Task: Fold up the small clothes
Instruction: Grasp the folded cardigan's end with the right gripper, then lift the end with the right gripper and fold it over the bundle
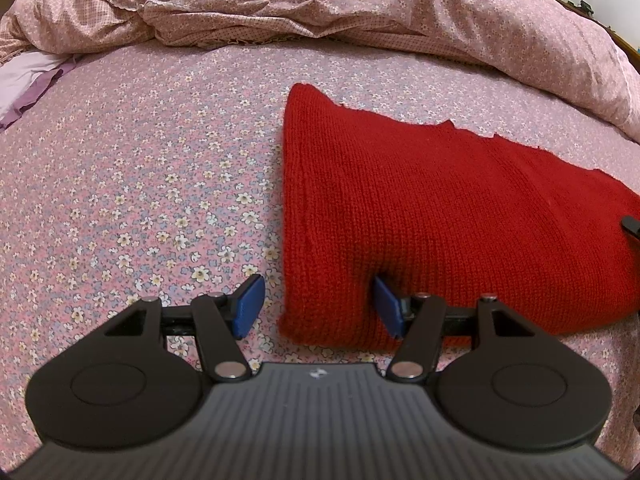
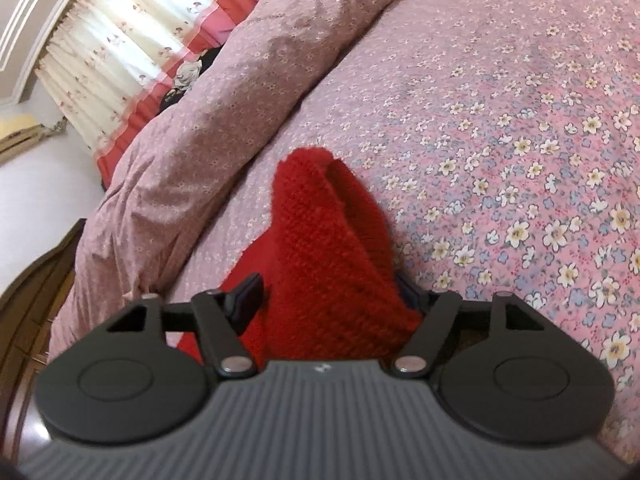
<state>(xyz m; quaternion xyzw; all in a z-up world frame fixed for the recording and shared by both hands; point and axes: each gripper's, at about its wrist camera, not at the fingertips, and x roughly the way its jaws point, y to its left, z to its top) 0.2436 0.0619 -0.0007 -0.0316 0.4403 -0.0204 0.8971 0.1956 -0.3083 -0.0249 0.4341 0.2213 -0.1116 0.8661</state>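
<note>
A red knitted garment (image 1: 420, 216) lies folded flat on the floral bedsheet (image 1: 140, 180). My left gripper (image 1: 318, 306) is open at the garment's near left corner. Its right blue pad (image 1: 386, 306) dents the knit, while the left pad (image 1: 250, 306) stands clear of the edge over the sheet. In the right wrist view a thick raised fold of the red garment (image 2: 324, 248) fills the jaws of my right gripper (image 2: 326, 292), which is shut on it. Its left finger (image 2: 246, 302) touches the knit and the right finger is mostly hidden behind the fabric.
A crumpled pink duvet (image 1: 360, 8) is heaped along the back of the bed. A pale purple cloth (image 1: 24, 84) lies at the far left. A flowered curtain (image 2: 120, 52) and a dark wooden bed frame (image 2: 36, 280) are beyond the bed's edge.
</note>
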